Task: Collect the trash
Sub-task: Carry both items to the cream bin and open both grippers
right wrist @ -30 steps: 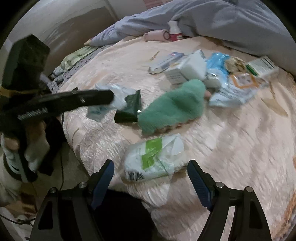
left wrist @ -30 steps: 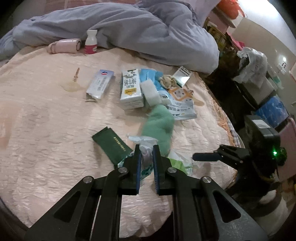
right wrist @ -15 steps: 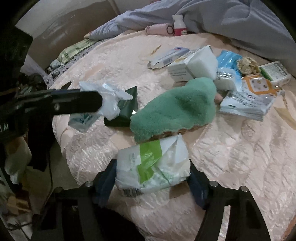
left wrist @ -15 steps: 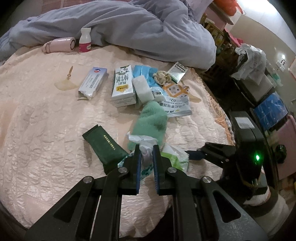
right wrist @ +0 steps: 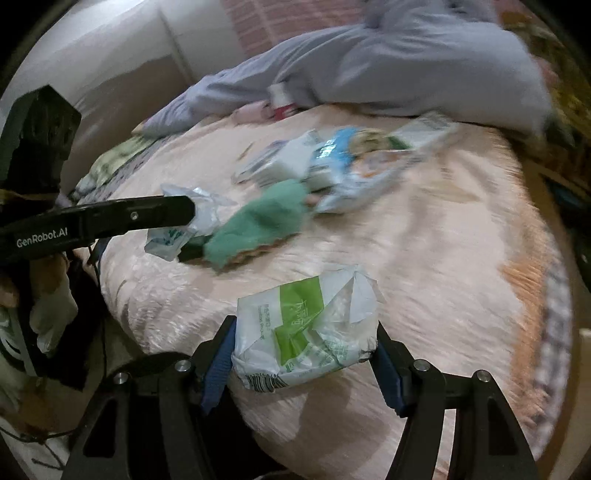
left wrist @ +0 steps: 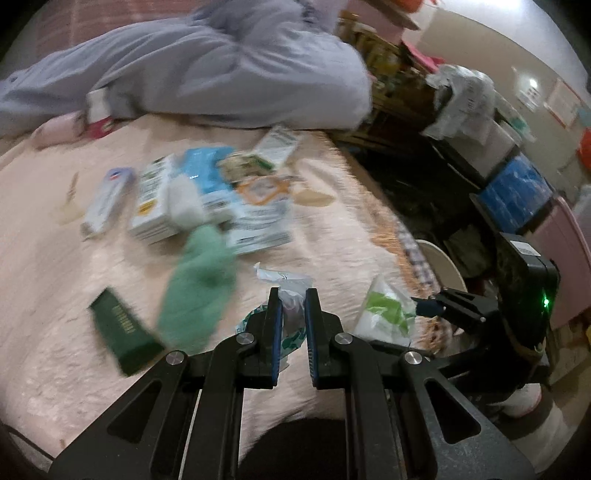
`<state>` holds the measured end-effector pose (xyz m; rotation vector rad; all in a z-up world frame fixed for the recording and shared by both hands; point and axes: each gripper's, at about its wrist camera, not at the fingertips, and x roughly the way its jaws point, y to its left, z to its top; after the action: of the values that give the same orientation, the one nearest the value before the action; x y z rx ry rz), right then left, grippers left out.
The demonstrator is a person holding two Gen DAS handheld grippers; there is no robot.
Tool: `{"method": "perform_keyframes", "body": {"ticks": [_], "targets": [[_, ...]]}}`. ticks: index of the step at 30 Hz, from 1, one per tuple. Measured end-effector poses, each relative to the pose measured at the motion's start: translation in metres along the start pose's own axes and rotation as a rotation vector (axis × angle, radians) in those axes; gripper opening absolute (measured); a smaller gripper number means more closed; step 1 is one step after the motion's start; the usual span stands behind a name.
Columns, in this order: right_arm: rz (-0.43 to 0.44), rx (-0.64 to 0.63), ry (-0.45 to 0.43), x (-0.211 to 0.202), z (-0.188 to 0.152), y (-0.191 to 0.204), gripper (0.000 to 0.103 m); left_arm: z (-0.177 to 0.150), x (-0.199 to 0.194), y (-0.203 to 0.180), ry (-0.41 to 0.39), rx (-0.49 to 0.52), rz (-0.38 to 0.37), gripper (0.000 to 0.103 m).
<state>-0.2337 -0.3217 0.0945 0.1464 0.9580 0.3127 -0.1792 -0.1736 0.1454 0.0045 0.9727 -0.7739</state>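
Green-white packet (right wrist: 306,328) between right jaws

Bare pink bedspread (right wrist: 424,258) lies open right of the green cloth (right wrist: 262,221); boxes and packets (right wrist: 332,162) crowd beyond it.

Bedroom in a lived-in home. A bed (left wrist: 332,229) with a pink quilted bedspread fills most of both views; a rumpled grey-blue duvet (left wrist: 229,70) is heaped at its far side. Household litter lies scattered on the spread: cartons (left wrist: 151,201), printed wrappers (left wrist: 258,218), a green fuzzy sock (left wrist: 195,280). Beside the bed, crowded furniture holds piled bags (left wrist: 461,99) and a blue storage box (left wrist: 513,192). A brick-pattern wall (right wrist: 295,22) shows behind the duvet in the right wrist view. Lighting is dim and indoor.
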Motion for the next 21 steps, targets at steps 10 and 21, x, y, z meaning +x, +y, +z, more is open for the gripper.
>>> {"method": "perform_keyframes", "body": {"ticks": [10, 21], "targets": [[-0.156, 0.2, -0.089, -0.076, -0.037, -0.087, 0.066, 0.024, 0.043, -0.089, 0.04, 0.184, -0.067, 0.009], [-0.345, 0.416, -0.121, -0.131, -0.092, -0.178, 0.066, 0.043, 0.098, -0.184, 0.116, 0.324, -0.205, 0.009]]}}
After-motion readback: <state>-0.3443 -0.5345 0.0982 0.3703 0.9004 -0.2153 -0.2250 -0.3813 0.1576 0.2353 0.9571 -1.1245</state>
